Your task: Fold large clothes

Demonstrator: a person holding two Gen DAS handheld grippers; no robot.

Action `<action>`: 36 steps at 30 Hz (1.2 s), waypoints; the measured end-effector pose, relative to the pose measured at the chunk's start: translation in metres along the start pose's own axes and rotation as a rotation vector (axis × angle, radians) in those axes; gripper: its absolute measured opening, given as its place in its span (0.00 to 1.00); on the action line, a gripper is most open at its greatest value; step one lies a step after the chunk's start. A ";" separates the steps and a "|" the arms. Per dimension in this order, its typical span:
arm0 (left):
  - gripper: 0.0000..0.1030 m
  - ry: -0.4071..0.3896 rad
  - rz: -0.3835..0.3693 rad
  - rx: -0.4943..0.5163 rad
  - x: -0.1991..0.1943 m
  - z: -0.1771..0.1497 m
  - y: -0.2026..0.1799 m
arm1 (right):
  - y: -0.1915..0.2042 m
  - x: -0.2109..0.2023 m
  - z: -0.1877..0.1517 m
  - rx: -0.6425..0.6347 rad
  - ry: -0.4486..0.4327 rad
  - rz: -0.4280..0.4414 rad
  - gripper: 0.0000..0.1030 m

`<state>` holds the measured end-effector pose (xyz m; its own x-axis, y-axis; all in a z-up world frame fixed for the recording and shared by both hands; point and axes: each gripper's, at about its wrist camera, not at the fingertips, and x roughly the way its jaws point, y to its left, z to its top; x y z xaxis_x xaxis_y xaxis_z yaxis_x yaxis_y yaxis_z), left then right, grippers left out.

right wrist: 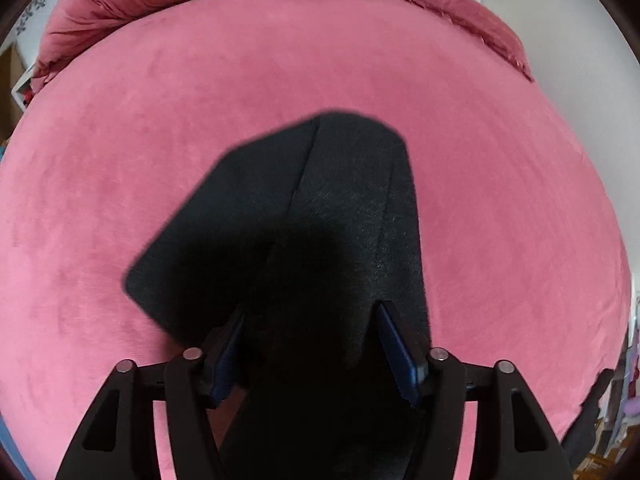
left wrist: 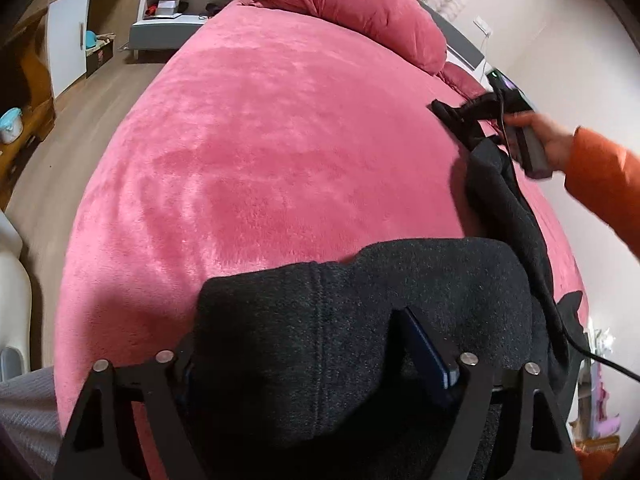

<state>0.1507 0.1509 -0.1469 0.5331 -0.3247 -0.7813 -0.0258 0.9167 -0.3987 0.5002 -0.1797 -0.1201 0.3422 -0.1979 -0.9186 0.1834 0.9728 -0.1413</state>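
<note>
A dark grey garment [left wrist: 360,292] hangs above a pink bed [left wrist: 260,160]. My left gripper [left wrist: 304,344] is shut on one bunched end of it, with cloth draped over the fingers. In the left wrist view the garment runs up to the right to my right gripper [left wrist: 452,114], which holds the other end in a hand with an orange sleeve. In the right wrist view my right gripper [right wrist: 312,340] is shut on the dark garment [right wrist: 304,208], which hangs forward over the pink bed [right wrist: 500,200].
Pink pillows [left wrist: 352,4] lie at the head of the bed. A white bedside unit [left wrist: 180,12] and a white cupboard [left wrist: 68,36] stand on the wood floor to the left. A black cable [left wrist: 592,354] trails at the right. A wall [left wrist: 560,40] runs along the right.
</note>
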 end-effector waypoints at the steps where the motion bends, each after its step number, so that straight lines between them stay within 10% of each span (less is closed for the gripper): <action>1: 0.76 -0.003 0.008 -0.002 -0.001 0.000 0.000 | -0.006 -0.002 -0.003 0.017 -0.020 0.022 0.37; 4: 0.71 -0.007 0.027 -0.005 -0.004 -0.001 0.002 | -0.044 -0.020 -0.007 0.083 -0.060 0.161 0.17; 15: 0.67 0.002 0.109 0.023 -0.012 -0.001 -0.009 | -0.332 -0.120 -0.116 0.498 -0.327 0.315 0.15; 21: 0.67 0.035 0.106 -0.009 -0.016 0.003 -0.008 | -0.489 -0.050 -0.265 0.849 -0.015 0.123 0.36; 27: 0.69 0.004 0.082 -0.122 -0.025 0.021 -0.002 | -0.533 -0.050 -0.343 0.995 -0.068 0.212 0.36; 31: 0.70 -0.013 0.110 -0.146 -0.017 0.040 -0.006 | -0.506 -0.067 -0.308 0.825 -0.117 0.212 0.38; 36: 0.72 -0.078 0.145 0.053 -0.017 0.054 -0.033 | -0.449 -0.088 -0.226 0.628 -0.191 0.250 0.52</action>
<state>0.1882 0.1390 -0.0941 0.5909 -0.1714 -0.7883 -0.0638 0.9642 -0.2575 0.1798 -0.5719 -0.0595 0.5887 -0.0508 -0.8067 0.5563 0.7496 0.3588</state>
